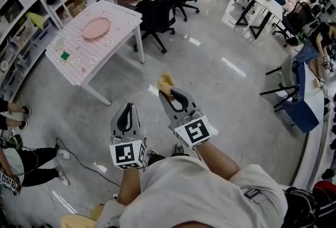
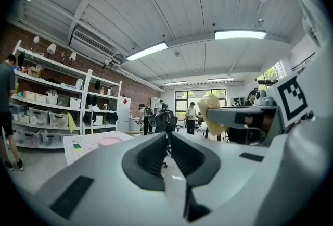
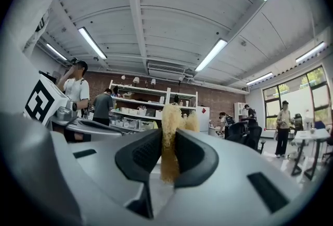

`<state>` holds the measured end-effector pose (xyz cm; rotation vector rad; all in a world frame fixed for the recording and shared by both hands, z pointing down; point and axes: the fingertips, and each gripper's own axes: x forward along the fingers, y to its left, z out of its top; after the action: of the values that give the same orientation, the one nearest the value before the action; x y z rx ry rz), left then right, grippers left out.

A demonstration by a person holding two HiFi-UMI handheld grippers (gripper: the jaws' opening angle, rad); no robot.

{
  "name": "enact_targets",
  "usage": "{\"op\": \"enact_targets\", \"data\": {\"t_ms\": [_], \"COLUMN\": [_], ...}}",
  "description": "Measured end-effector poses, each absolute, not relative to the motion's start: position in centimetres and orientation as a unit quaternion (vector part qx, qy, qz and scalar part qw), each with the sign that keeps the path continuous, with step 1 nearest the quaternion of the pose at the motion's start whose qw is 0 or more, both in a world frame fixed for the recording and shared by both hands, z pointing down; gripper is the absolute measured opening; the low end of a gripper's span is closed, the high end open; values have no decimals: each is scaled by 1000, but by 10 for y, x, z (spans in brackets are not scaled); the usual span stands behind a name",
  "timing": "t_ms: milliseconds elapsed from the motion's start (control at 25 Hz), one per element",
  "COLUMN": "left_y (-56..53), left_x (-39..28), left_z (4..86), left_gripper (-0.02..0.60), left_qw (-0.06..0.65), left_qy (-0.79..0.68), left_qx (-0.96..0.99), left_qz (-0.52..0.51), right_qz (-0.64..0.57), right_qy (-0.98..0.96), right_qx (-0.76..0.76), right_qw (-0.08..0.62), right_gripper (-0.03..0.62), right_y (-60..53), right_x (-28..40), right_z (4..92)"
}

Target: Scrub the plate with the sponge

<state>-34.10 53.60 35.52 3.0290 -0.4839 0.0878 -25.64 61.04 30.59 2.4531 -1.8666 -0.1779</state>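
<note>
A pink plate [image 1: 96, 28] lies on a table [image 1: 121, 17] with a pale patterned cloth, far off at the upper left of the head view. My right gripper [image 1: 169, 93] is shut on a yellow sponge [image 1: 166, 83], held over the floor well short of the table. In the right gripper view the sponge [image 3: 170, 139] is squeezed between the dark pads and sticks out above them. My left gripper [image 1: 127, 107] hangs beside it, shut and empty. From the left gripper view [image 2: 167, 139] I see the plate [image 2: 110, 141] ahead on the left and the sponge [image 2: 212, 113] to the right.
A small green item [image 1: 64, 55] lies on the table's near end. Black office chairs [image 1: 157, 11] stand just right of the table. Shelving [image 1: 31, 11] lines the left wall. A person's legs [image 1: 31, 161] and a cable [image 1: 79, 161] are at the lower left; desks [image 1: 262, 1] stand far right.
</note>
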Motion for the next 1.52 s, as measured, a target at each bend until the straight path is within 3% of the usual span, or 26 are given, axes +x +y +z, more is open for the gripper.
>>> {"op": "enact_targets", "data": {"t_ms": [160,600,1360,1520], "left_y": [517,462,307,276], "left_x": [-347,-345,-143,-128], "left_z": [362,388,385,397], "left_gripper": [75,69,66,66], "left_qw": [45,59,52,59], "left_qy": [-151,-146,-190,-216], "left_qx": [987,986,978,971], "left_qz": [33,60,64,86], "right_qz": [-51,-29,-32,-14], "right_qy": [-609,-604,-641,-650], "right_qx": [790,795,766,759], "right_qw": [38,49,17,16], "right_gripper": [63,63,63,63], "right_y": [588,542,382,348], "right_x": [-268,-269,-43,-7], "right_z": [315,339,339,355]}}
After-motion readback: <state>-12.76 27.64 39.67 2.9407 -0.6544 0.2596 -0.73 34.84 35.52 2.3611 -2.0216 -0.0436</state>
